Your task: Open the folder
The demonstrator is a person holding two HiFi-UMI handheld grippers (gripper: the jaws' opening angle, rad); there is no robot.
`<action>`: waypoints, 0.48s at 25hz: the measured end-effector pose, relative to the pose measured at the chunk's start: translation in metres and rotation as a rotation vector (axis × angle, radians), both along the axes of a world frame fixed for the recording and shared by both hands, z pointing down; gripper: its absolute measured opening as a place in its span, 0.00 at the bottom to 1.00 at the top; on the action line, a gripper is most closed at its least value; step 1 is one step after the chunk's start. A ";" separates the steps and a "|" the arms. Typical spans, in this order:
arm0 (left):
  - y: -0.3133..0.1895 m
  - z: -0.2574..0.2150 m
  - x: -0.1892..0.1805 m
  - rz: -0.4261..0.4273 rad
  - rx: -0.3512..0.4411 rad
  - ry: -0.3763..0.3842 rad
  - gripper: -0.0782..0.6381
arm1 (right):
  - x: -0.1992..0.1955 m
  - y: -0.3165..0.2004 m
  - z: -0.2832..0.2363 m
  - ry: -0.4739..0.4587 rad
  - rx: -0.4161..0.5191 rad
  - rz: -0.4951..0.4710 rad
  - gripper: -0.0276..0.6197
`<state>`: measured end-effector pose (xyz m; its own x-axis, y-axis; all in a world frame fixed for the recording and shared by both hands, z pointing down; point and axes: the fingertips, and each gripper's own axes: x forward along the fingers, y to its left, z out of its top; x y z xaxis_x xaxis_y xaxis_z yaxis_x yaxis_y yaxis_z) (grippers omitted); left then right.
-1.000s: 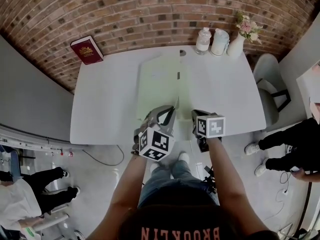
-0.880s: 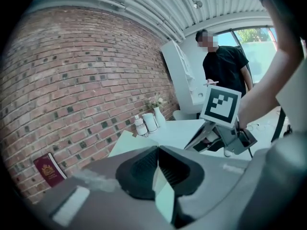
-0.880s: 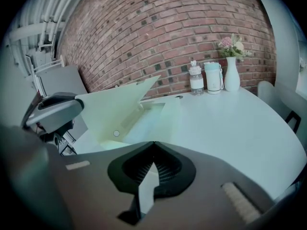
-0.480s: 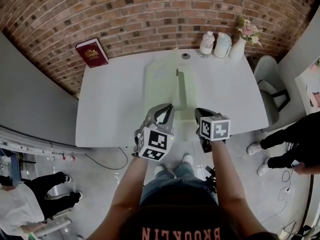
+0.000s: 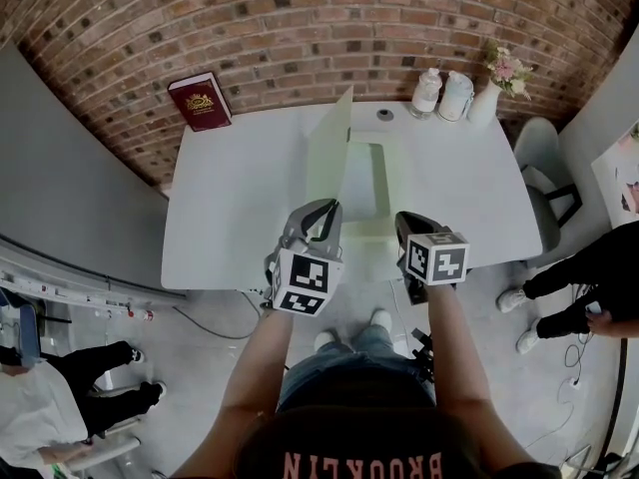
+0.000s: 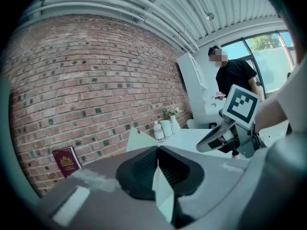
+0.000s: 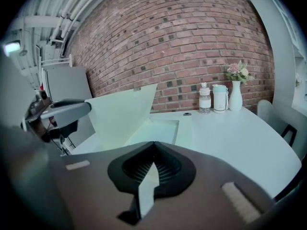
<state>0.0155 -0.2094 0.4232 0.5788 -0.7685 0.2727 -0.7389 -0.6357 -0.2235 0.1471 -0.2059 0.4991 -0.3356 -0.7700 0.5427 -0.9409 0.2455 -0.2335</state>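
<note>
A pale green folder (image 5: 365,182) lies on the white table (image 5: 230,208), its front cover (image 5: 330,149) standing up on edge to the left. My left gripper (image 5: 325,211) is shut on the near corner of that cover (image 6: 164,191), held above the table's front edge. The raised cover (image 7: 122,114) fills the left of the right gripper view. My right gripper (image 5: 403,226) is shut on the near edge of the folder's lower sheet (image 7: 145,188), close to the table's front edge. The inside of the folder shows pale and bare.
A dark red book (image 5: 200,101) leans on the brick wall at the back left. Two bottles (image 5: 427,90) and a vase of flowers (image 5: 491,96) stand at the back right, a small round disc (image 5: 384,115) near them. A chair (image 5: 544,158) and a person (image 5: 589,277) are right of the table.
The cover has swung up from lying nearly flat to standing on edge. Both grippers have risen, the left one carrying the cover up and leftward.
</note>
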 end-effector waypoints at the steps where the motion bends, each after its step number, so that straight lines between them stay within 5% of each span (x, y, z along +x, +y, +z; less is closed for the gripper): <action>1: 0.000 -0.001 -0.005 -0.005 0.002 0.002 0.12 | -0.003 0.000 -0.002 0.000 0.006 -0.001 0.05; 12: -0.005 -0.014 -0.062 -0.086 0.011 0.037 0.12 | -0.034 0.001 -0.019 0.005 0.057 -0.010 0.05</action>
